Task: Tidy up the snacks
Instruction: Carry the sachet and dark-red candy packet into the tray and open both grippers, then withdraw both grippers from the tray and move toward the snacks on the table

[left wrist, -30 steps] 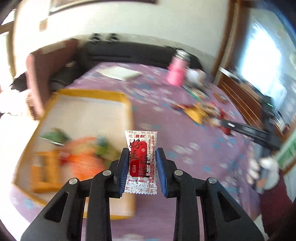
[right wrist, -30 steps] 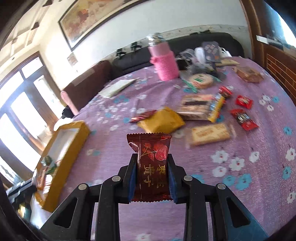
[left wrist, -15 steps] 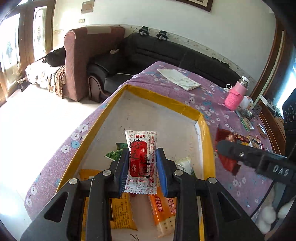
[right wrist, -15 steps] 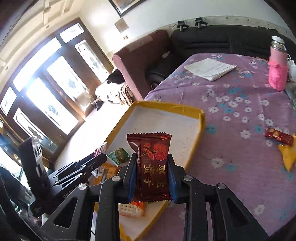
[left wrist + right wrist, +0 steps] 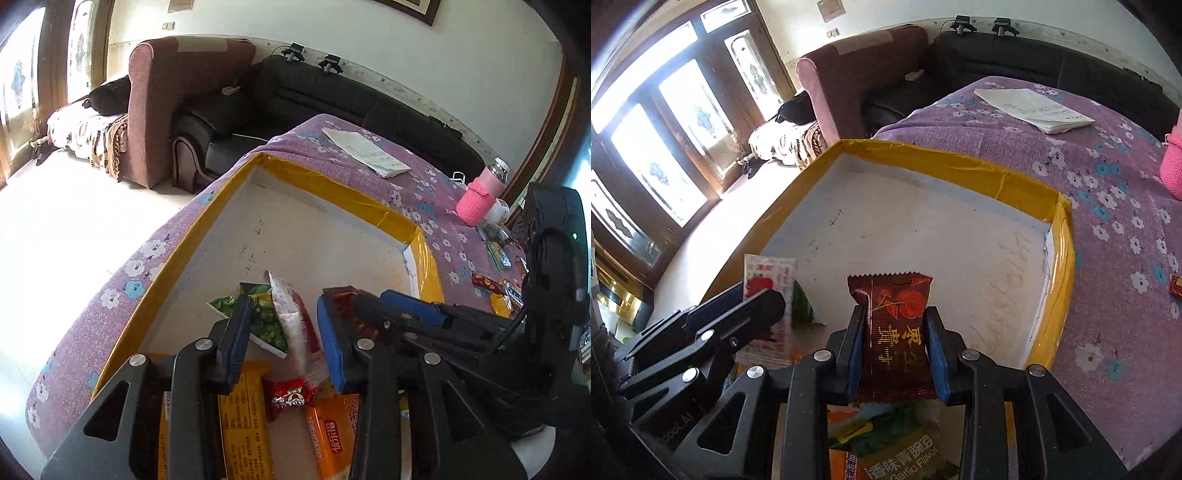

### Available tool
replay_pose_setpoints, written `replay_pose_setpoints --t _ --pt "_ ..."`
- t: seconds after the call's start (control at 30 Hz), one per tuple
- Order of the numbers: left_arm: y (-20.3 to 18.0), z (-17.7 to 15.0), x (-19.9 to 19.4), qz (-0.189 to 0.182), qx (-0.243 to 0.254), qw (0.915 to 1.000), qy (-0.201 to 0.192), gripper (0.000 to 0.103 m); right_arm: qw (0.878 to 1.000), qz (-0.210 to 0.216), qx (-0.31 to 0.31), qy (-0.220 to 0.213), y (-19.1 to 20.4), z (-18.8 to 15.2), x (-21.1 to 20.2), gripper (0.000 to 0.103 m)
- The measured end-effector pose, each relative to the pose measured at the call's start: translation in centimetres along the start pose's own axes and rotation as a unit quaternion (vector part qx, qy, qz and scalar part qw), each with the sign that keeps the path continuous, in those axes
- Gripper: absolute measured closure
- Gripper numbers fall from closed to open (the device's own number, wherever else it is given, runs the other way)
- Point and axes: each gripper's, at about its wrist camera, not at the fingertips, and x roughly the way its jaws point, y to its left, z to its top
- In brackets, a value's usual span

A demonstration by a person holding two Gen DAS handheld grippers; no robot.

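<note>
Here, above a purple flowered tablecloth (image 5: 1108, 177), left gripper (image 5: 282, 339) spreads; right gripper (image 5: 895, 354) pinches brown packet (image 5: 897, 332)

Both tools point steeply down side by side: the left tool (image 5: 282, 334) has just been opening, the right tool (image 5: 895, 354) stays clamped.

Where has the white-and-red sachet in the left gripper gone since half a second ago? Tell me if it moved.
Yes. The white-and-red sachet has tipped sideways between the left gripper, whose jaws have just been opening, and leans toward the yellow-rimmed box floor.
</note>
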Motion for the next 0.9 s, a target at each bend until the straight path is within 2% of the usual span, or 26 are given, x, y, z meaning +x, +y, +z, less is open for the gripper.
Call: replay_pose_setpoints --t 0.07,0.13,0.2,0.23,0.3,0.33,0.4,0.53,0.9 --pt "-0.2 -0.3 -1.1 0.009 0.005 0.9999 -0.010 0.069 1.000 -0.003 -0.002 -0.016 0.1 -0.1 -1.2 0.068" --pt "-0.4 -0.9 -2.8 0.023 0.008 0.9992 -0.032 0.061 1.000 0.002 -0.001 -0.031 0.0 -0.1 -2.4 0.063" --pt "-0.7 -1.5 -4.8 0.046 0.004 0.9974 -0.055 0.043 0.999 0.008 0.001 -0.046 -0.2 -0.5 -4.0 0.061" --pt "-0.9 -1.9 -5.7 0.059 0.004 0.9961 -0.065 0.040 0.998 0.010 0.000 -0.055 -0.2 -0.9 -5.0 0.061" --pt "-1.4 -2.5 -7.3 0.093 0.002 0.9921 -0.084 0.025 0.997 0.014 -0.005 -0.071 -0.3 -1.8 -6.8 0.060" --pt "-1.7 -3.0 -8.2 0.110 0.001 0.9896 -0.093 0.022 0.997 0.015 -0.006 -0.079 -0.2 -2.4 -7.7 0.057" --pt "-2.4 -3.9 -9.7 0.129 0.004 0.9859 -0.107 0.020 0.996 0.018 -0.006 -0.092 -0.3 -3.7 -9.4 0.052" --pt "-3.8 -5.5 -11.4 0.128 0.000 0.9851 -0.114 0.020 0.993 0.027 -0.011 -0.112 -0.6 -6.6 -12.2 0.051" --pt "-8.8 -7.7 -12.7 0.143 0.038 0.9820 -0.118 0.020 0.990 0.037 0.008 -0.133 -3.0 -11.2 -15.2 0.050"
